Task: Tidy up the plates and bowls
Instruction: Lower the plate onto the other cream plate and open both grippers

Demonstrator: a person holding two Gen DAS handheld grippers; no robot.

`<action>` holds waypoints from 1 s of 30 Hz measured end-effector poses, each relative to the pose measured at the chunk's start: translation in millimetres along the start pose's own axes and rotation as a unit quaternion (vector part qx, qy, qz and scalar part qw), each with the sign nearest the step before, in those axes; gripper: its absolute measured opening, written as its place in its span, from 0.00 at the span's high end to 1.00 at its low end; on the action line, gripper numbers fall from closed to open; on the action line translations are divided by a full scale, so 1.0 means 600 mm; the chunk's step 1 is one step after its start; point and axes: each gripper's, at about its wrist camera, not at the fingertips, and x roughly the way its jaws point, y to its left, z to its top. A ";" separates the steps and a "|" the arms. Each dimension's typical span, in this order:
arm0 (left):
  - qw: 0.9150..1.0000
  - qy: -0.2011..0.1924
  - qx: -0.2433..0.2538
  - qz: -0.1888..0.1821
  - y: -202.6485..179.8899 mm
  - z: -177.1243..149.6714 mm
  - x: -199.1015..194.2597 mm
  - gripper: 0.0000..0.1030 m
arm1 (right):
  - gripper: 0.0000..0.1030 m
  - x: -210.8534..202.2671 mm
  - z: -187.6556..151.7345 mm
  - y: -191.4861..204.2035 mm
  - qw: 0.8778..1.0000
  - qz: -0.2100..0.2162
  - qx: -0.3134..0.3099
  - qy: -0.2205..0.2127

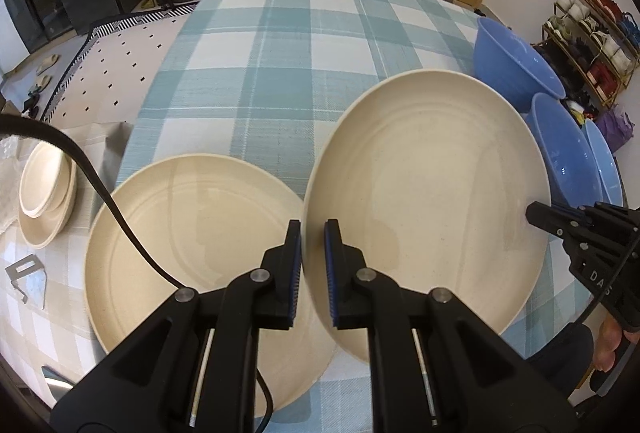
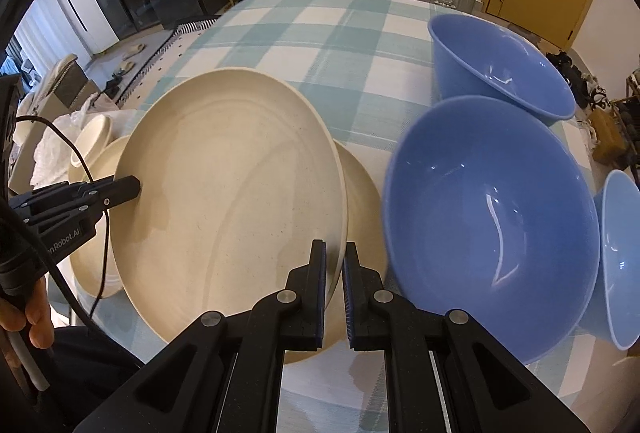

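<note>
left tongs (image 1: 313,275): clamped down on the left rim of the lifted cream plate (image 1: 432,201), pads squeezing the edge from both sides
right tongs (image 2: 334,297): same deal on the opposite rim of that plate, pinched tight on it
lifted plate: hung between the two tongs, tilted, raised above the desk (image 1: 280,45) with its checked blue-and-white cloth
second cream plate (image 1: 192,233): lay flat on the cloth, just beside and partly under the held one
blue bowls: three of them sat to the right of the plates, the nearest one (image 2: 488,229) biggest in the right wrist view, another (image 2: 500,69) behind it, a third (image 2: 618,257) at the right edge
stacked cream dishes (image 1: 46,193): off to the left on a separate surface
hand (image 2: 28,317): gripped the left tongs' handle, cable trailing off it
</note>
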 end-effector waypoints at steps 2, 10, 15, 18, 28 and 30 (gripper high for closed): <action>1.000 0.003 0.001 -0.004 -0.003 0.000 0.007 0.92 | 0.92 0.004 -0.001 -0.005 1.000 -0.003 0.002 0.003; 1.000 0.011 0.005 -0.004 -0.006 0.007 0.028 0.91 | 0.91 0.013 -0.005 0.001 0.999 -0.033 -0.017 0.010; 1.000 0.016 0.010 -0.006 -0.009 0.006 0.037 0.91 | 0.90 0.016 -0.004 0.006 0.998 -0.052 -0.026 0.015; 1.000 0.019 0.012 -0.008 -0.008 0.005 0.041 0.91 | 0.90 0.019 -0.007 0.012 0.997 -0.072 -0.037 0.018; 1.000 0.024 0.018 -0.005 -0.009 0.004 0.044 0.91 | 0.84 0.014 -0.012 0.017 0.995 -0.086 -0.044 0.020; 1.000 0.026 0.017 -0.005 -0.007 0.003 0.044 0.91 | 0.80 0.010 -0.014 0.019 0.995 -0.088 -0.044 0.019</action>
